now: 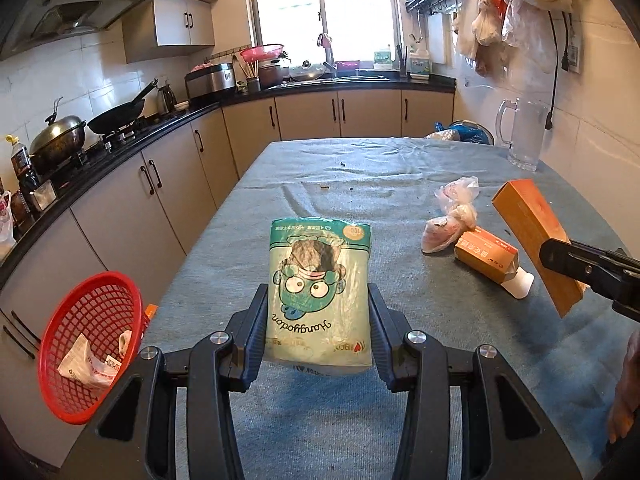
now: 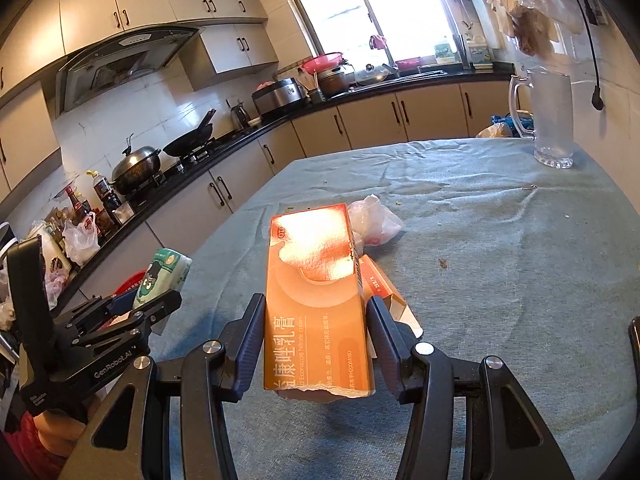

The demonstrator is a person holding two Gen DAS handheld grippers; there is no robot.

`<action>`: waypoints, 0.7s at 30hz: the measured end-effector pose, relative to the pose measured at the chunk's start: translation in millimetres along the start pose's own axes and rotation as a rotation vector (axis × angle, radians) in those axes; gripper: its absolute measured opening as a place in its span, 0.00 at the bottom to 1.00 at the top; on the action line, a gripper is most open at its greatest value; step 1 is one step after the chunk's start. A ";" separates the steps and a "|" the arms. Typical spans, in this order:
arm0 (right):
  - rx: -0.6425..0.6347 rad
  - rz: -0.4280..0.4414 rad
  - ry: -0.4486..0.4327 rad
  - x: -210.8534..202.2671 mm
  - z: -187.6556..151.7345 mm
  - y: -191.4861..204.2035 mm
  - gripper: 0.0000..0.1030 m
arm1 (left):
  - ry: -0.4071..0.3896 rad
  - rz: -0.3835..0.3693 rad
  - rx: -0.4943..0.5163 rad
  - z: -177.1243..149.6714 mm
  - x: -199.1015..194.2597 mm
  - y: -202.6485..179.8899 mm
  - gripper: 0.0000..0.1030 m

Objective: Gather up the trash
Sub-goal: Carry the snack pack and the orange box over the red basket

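Observation:
My left gripper is shut on a pale green tissue pack with a cartoon face, held above the blue-clothed table. My right gripper is shut on a long orange carton with a torn near end; the same orange carton shows at the right of the left wrist view. A red mesh basket with crumpled wrappers inside hangs off the table's left edge. On the cloth lie a second small orange box, a white cap and a crumpled plastic bag.
A clear glass jug stands at the table's far right. The kitchen counter with wok, pots and bottles runs along the left. Small crumbs dot the cloth. Plastic bags hang on the right wall.

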State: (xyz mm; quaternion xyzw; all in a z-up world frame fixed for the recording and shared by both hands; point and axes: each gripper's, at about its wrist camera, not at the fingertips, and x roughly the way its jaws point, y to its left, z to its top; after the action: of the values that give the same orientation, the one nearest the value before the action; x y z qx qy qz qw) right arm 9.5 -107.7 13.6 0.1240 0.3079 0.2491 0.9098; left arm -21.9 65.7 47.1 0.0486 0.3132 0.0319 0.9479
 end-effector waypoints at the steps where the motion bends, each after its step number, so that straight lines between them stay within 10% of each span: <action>1: 0.005 0.003 0.002 0.4 0.1 -0.3 0.53 | -0.004 0.002 -0.002 -0.5 -2.4 1.1 0.43; 21: 0.042 0.030 0.083 0.4 -28.0 42.1 0.54 | -0.018 0.012 -0.030 -15.0 -32.1 26.3 0.43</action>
State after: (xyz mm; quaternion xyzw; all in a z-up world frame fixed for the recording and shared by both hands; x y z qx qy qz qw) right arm -23.5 -69.9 7.5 0.1371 0.3487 0.2611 0.8896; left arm -57.4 90.1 57.0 0.0364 0.3039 0.0419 0.9511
